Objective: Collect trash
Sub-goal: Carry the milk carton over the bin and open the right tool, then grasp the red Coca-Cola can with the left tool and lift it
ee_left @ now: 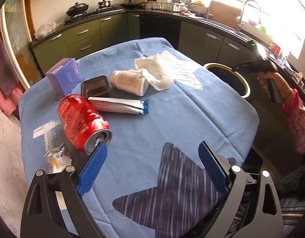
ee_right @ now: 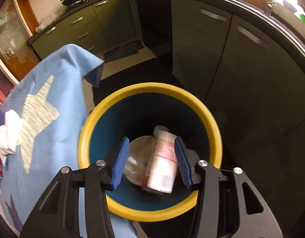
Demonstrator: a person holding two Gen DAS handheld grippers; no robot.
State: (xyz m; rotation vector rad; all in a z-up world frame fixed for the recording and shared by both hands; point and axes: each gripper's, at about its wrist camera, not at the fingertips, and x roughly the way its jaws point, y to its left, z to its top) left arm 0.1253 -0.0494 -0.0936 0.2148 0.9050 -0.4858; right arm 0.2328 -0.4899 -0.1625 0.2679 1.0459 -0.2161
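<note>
My right gripper (ee_right: 151, 138) hangs open over a blue bin with a yellow rim (ee_right: 152, 87). A white and red tube (ee_right: 164, 162) sits between its jaws, against the right pad and apart from the left one. Beneath it in the bin lies a clear plastic piece (ee_right: 135, 158). My left gripper (ee_left: 152, 145) is open low over the blue tablecloth (ee_left: 172, 119), its left fingertip at the mouth of a dented red can (ee_left: 83, 123). Also on the table lie a tipped white cup (ee_left: 128, 82), a paper towel (ee_left: 154, 73), a brown tray (ee_left: 95, 87), a silver sachet (ee_left: 120, 106) and a crumpled wrapper (ee_left: 57, 158).
A purple box (ee_left: 63, 75) stands at the table's far left. The bin (ee_left: 245, 83) is on the floor off the table's right edge, with a hand (ee_left: 271, 81) and pink sleeve above it. Green kitchen cabinets and a counter run behind.
</note>
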